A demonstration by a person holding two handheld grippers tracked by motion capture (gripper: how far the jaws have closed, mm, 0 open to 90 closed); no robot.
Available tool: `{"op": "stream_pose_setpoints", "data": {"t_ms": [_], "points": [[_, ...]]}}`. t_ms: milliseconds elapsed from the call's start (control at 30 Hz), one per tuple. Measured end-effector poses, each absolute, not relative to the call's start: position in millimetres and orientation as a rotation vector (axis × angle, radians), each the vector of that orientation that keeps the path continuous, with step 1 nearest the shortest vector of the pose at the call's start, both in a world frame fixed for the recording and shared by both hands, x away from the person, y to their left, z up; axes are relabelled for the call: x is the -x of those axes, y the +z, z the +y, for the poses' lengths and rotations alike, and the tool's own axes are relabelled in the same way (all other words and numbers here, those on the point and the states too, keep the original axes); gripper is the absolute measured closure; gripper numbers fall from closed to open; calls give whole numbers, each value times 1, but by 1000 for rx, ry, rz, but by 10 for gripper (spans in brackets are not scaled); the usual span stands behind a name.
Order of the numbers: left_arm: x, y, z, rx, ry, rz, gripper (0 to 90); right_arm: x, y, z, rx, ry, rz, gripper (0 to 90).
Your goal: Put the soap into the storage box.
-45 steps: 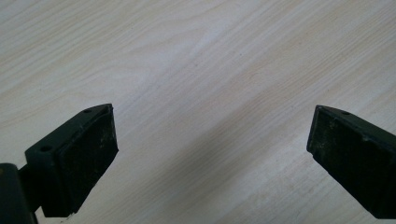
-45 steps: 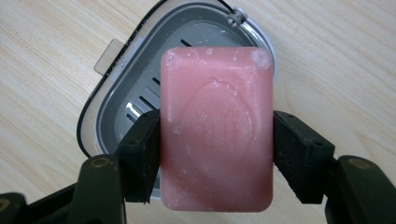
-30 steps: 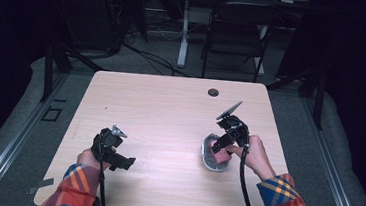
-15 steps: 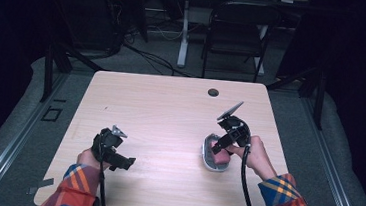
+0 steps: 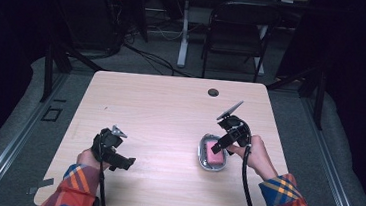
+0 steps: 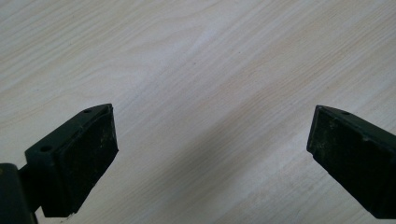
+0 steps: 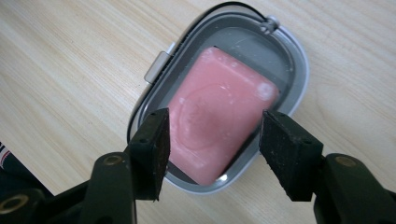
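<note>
A pink bar of soap (image 7: 219,116) lies in a grey oval metal dish (image 7: 299,60) on the right half of the wooden table (image 5: 169,122). My right gripper (image 7: 217,114) points down over the dish (image 5: 205,161) and straddles the near end of the soap (image 5: 213,153). Its jaws have just been opening a little. The soap sits between the pads and a thin dark gap shows at the right pad (image 7: 280,154). My left gripper (image 5: 124,162) hovers low over bare wood near the front left, jaws wide apart (image 6: 212,112) with nothing between them.
A small dark round hole (image 5: 213,92) sits near the table's far edge. Beyond the table stand a black chair (image 5: 237,37) and a desk leg with cables on the floor. Plaid sleeves enter from the bottom.
Neither hand has shifted. The right gripper stays over the dish and the soap still lies in it.
</note>
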State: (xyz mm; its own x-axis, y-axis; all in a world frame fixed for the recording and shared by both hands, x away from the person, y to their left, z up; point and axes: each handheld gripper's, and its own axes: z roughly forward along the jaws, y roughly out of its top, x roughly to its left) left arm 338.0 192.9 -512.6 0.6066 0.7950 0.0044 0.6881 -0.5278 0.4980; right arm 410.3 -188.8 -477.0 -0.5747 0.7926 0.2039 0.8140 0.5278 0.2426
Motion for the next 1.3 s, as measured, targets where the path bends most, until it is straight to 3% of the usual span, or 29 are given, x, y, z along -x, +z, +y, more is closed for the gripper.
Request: {"op": "stream_pose_setpoints", "data": {"t_ms": [433, 900, 1300], "points": [[-338, -513, 193, -2382, 316, 1178, 16, -406, -467, -209, 1451, -504, -2716, 355], [-337, -513, 191, -2395, 327, 1166, 16, -384, -465, -243, 1452, -526, -2830, 192], [-338, -513, 191, -2399, 325, 1163, 16, -371, -469, -267, 1416, -531, -2855, 118]]}}
